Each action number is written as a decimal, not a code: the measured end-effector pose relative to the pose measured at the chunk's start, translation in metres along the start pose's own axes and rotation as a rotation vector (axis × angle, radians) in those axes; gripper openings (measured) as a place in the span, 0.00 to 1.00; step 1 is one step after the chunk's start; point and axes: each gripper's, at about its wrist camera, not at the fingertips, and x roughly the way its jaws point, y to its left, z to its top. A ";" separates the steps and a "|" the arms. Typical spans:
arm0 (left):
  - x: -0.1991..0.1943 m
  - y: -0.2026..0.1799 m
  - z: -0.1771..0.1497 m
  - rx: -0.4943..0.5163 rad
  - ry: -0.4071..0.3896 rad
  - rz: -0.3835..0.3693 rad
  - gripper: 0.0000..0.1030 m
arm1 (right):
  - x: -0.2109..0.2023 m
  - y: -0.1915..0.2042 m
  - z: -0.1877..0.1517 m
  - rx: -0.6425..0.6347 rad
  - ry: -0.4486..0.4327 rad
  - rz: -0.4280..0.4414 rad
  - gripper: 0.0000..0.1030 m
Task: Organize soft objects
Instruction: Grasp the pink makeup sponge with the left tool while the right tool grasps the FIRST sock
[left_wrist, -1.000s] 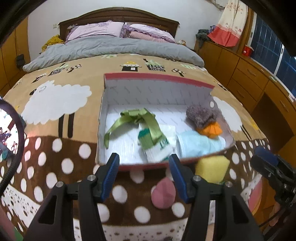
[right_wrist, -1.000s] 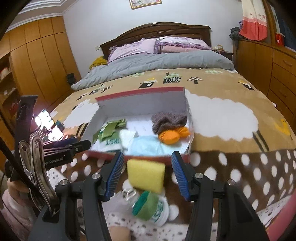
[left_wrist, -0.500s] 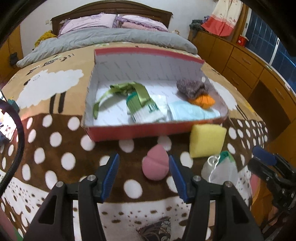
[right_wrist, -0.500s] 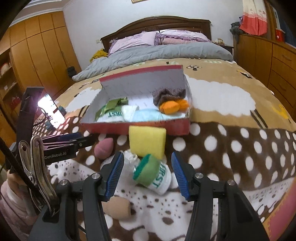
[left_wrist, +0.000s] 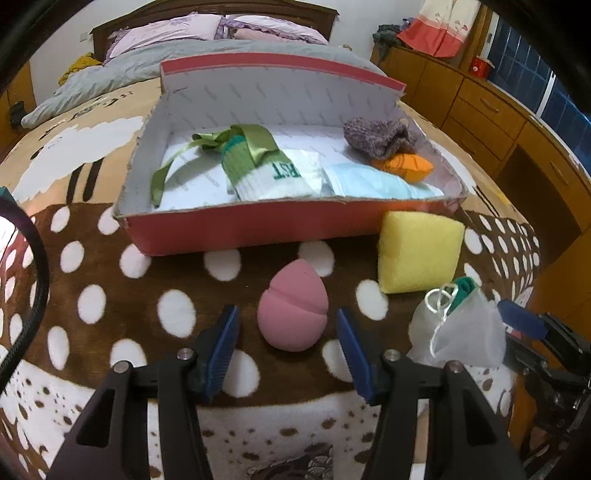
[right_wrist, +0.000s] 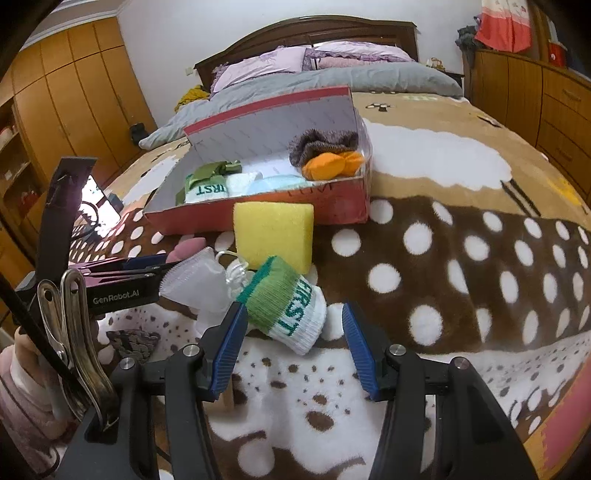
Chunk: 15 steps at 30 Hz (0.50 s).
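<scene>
On the bed's brown, white-dotted fleece blanket (left_wrist: 110, 280) an open red cardboard box (left_wrist: 258, 229) sits back from the foot edge, holding a rolled white sock with a green cuff (left_wrist: 266, 173), a green satin ribbon (left_wrist: 207, 147), a pale blue folded cloth (left_wrist: 369, 181), a grey-purple knitted piece (left_wrist: 376, 136) and an orange soft item (left_wrist: 402, 166). A yellow foam sponge block (right_wrist: 273, 229) leans against the box's front wall near its right corner. The left gripper (left_wrist: 288, 343) has its jaws standing wide on either side of a pink egg-shaped makeup sponge (left_wrist: 291, 310), the pads apart from it. The right gripper (right_wrist: 291, 343) has its jaws wide around a second rolled white sock with a green cuff (right_wrist: 288, 306), not pressing it; that sock lies near the foot edge, just beside a white mesh drawstring pouch (right_wrist: 199, 284).
</scene>
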 end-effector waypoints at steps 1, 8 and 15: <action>0.001 -0.001 0.000 0.002 0.002 0.002 0.54 | 0.002 -0.001 0.000 0.003 0.002 0.005 0.53; 0.010 -0.002 -0.002 0.017 0.019 0.020 0.46 | 0.012 -0.003 -0.001 0.017 0.008 0.034 0.53; 0.007 0.002 -0.003 0.009 0.013 0.002 0.36 | 0.026 0.002 -0.001 0.021 0.022 0.058 0.53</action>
